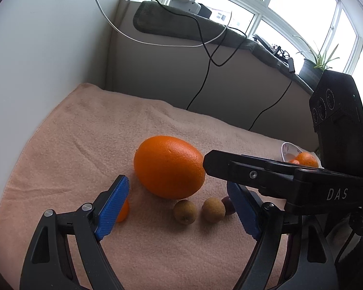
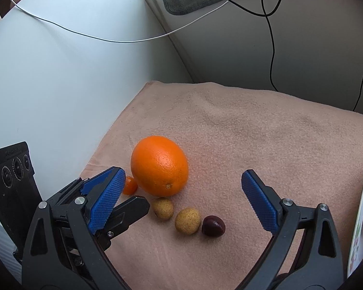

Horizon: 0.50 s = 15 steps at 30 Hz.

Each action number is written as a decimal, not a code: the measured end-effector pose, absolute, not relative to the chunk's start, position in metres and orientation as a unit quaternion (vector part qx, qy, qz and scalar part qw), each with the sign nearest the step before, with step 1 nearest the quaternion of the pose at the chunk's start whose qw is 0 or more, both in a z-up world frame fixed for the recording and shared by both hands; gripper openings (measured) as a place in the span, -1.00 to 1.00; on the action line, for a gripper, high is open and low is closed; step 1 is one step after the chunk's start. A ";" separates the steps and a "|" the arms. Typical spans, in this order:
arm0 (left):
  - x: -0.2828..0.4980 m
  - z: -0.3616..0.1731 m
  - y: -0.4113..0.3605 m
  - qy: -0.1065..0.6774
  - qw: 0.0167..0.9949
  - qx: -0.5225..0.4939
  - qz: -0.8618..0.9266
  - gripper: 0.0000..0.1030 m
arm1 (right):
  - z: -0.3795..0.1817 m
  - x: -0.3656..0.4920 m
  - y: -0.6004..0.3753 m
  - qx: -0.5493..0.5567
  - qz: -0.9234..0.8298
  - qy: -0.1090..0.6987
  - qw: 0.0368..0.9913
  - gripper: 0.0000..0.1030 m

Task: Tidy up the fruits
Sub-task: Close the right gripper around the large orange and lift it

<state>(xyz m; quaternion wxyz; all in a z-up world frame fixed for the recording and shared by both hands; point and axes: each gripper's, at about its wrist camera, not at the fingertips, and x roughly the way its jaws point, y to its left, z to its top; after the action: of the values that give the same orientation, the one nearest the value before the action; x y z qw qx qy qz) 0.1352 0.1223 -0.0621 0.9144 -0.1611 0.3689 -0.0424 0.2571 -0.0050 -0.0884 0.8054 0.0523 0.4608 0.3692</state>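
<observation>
My right gripper [image 2: 181, 207] hangs wide-jawed over open towel [image 2: 266, 133]; the far right stretch is bare. At the towel's left edge the big orange [image 2: 159, 165] blocks the way, my left gripper [image 2: 130, 211] crowds beside it, and the plate [image 2: 361, 217] bounds the right edge.

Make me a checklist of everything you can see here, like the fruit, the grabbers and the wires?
Surface: peach towel spread flat, lightly wrinkled.
Job's things: large orange on the towel; small orange fruit at its left; two tan round fruits and a dark red cherry in a row in front; bowl at the right edge holding orange fruit.
Clutter: nothing seen on the towel.
Grippers: left gripper open, empty; right gripper open, empty, above the row.
Cables: black cable and white cable hanging along the wall.
Surroundings: window, potted plant, dark cloth on the ledge.
</observation>
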 end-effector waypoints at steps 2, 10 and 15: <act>0.137 -0.063 0.123 0.369 0.914 -0.161 -0.042 0.60 | -0.091 0.257 -0.001 0.054 0.375 0.466 0.800 0.91; 0.142 -0.064 0.119 0.371 0.914 -0.154 -0.049 0.57 | -0.101 0.262 0.017 0.055 0.391 0.477 0.785 0.91; 0.151 -0.069 0.117 0.376 0.913 -0.152 -0.050 0.51 | -0.106 0.265 0.022 0.062 0.398 0.484 0.777 0.91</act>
<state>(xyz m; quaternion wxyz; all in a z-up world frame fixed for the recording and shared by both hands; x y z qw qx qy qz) 0.1506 0.1170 -0.0690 0.9129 -0.1516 0.3758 -0.0496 0.2652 0.0216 -0.1057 0.7771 0.0616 0.4840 0.3977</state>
